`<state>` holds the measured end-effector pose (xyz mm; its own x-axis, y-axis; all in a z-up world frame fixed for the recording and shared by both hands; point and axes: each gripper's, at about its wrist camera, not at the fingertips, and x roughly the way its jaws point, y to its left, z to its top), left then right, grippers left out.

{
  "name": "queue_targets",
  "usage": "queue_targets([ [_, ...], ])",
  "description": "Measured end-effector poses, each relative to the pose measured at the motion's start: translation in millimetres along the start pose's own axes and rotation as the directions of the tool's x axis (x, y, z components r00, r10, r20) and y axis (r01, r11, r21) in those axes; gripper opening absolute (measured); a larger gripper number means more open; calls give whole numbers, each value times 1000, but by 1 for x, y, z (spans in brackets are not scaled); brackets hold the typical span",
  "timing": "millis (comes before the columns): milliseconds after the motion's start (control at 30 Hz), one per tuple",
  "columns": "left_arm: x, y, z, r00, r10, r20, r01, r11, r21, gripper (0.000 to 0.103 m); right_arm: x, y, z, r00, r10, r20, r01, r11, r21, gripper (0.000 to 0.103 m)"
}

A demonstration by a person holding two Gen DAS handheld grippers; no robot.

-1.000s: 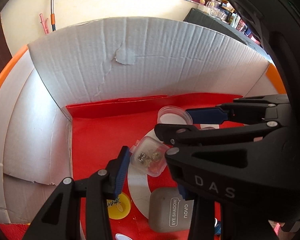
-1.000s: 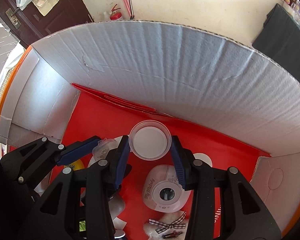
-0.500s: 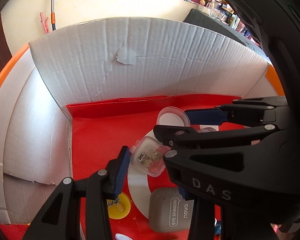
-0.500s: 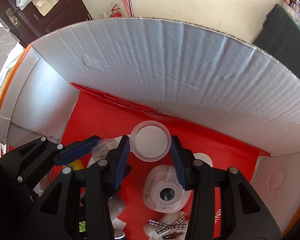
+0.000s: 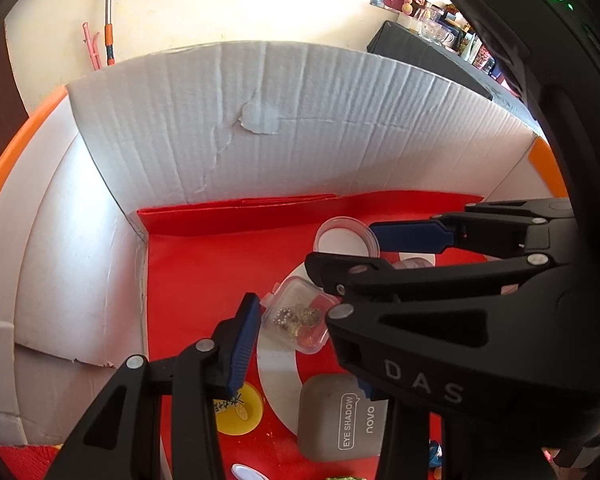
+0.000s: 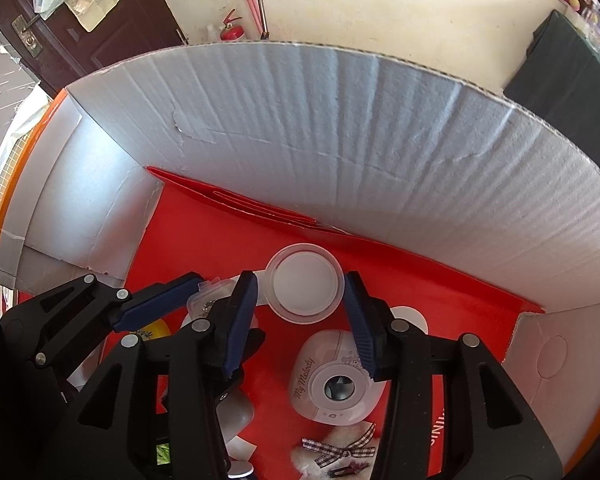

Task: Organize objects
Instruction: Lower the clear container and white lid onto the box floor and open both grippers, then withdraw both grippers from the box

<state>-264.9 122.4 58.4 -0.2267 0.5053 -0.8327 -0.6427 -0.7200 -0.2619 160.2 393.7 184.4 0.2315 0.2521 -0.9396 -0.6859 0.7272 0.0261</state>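
Both grippers are inside a cardboard box [image 5: 268, 128] with a red floor. A round clear plastic container [image 6: 305, 282] with a white inside lies on the floor between the open pads of my right gripper [image 6: 300, 312]; contact cannot be made out. It also shows in the left wrist view [image 5: 346, 237]. My left gripper [image 5: 300, 328] is open around a small clear case of earrings and beads [image 5: 300, 316]. The right gripper's fingers [image 5: 412, 236] cross the left wrist view and hide the left gripper's right pad.
On the floor lie a grey eye-shadow case [image 5: 340, 420], a yellow round tin [image 5: 240, 408], a white "My Melody" mini camera [image 6: 332, 388] and a checked bow [image 6: 336, 450]. The box walls [image 6: 340, 140] rise close behind and at both sides.
The round container and the right gripper have shifted slightly left and nearer the back wall in the left wrist view. The left gripper holds still.
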Motion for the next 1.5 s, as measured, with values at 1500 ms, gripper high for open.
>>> queue_targets([
  [1500,-121,-11,-65,944,-52,326,26,996,83,73,-170,39,-145,834,-169,525,204,979,-9,75],
])
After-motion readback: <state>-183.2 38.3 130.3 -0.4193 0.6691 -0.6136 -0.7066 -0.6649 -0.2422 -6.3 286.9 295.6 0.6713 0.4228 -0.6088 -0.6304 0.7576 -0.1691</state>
